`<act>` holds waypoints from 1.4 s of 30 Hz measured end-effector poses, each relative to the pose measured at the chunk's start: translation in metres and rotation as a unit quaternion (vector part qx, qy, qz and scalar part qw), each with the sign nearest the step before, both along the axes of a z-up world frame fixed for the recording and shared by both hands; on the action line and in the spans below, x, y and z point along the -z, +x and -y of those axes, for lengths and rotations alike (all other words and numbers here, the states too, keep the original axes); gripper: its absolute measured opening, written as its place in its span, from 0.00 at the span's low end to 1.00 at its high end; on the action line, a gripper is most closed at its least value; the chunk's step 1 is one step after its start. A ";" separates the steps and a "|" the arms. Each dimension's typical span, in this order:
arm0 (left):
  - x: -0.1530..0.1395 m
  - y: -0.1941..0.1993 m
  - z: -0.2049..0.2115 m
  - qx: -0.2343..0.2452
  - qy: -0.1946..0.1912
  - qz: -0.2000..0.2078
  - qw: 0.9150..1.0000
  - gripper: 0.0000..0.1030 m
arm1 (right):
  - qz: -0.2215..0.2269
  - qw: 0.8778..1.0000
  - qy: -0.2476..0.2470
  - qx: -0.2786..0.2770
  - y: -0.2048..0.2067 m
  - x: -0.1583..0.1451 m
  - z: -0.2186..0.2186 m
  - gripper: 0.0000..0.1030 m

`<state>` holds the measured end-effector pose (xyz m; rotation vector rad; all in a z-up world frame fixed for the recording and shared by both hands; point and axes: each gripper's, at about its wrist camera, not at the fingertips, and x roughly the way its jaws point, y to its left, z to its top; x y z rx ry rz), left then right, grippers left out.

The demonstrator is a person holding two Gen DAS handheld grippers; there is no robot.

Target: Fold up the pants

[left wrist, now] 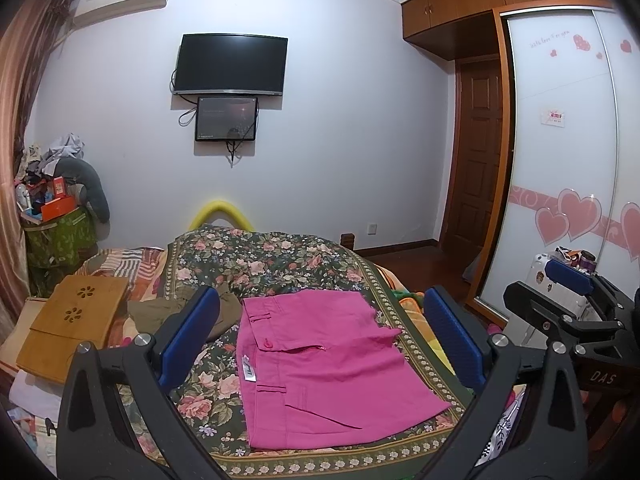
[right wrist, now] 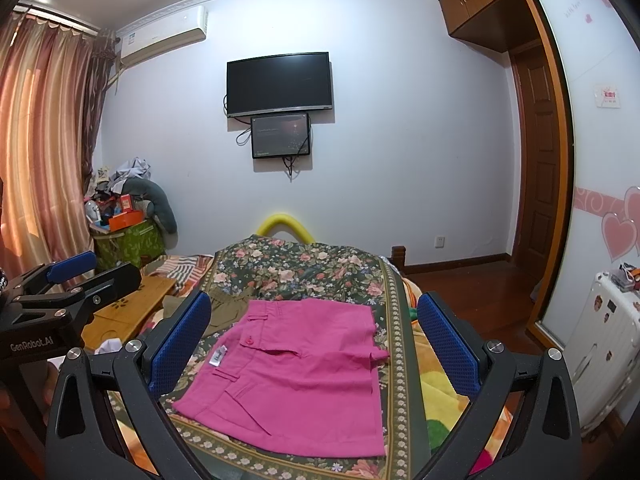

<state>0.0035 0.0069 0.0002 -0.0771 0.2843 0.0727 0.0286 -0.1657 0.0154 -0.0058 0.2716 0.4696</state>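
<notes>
Pink pants [left wrist: 320, 364] lie folded into a compact rectangle on the floral bedspread [left wrist: 256, 264], waistband button and white label facing up. They also show in the right wrist view [right wrist: 304, 376]. My left gripper [left wrist: 320, 340] is open and empty, held above the pants, its blue pads wide apart. My right gripper [right wrist: 316, 344] is open and empty too, above the pants. The right gripper shows at the right edge of the left wrist view [left wrist: 560, 292], and the left gripper shows at the left edge of the right wrist view [right wrist: 80, 276].
Olive-brown pants [left wrist: 180, 308] lie crumpled left of the pink ones. A wooden lap tray [left wrist: 72, 328] sits at the bed's left. A white suitcase [right wrist: 600, 352] and a wardrobe [left wrist: 568, 152] stand on the right. A cluttered green bin [left wrist: 60, 236] is in the far left corner.
</notes>
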 end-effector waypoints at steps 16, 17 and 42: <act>-0.002 -0.001 0.002 0.003 0.007 0.002 1.000 1.00 | -0.001 1.000 0.002 0.000 0.001 -0.003 -0.001 1.00; -0.002 0.000 0.002 0.003 0.007 0.002 1.000 1.00 | -0.002 1.000 0.003 0.000 0.002 -0.003 0.000 1.00; -0.001 0.000 0.003 0.000 0.010 0.001 1.000 1.00 | -0.007 1.000 0.005 0.002 0.005 -0.001 0.002 1.00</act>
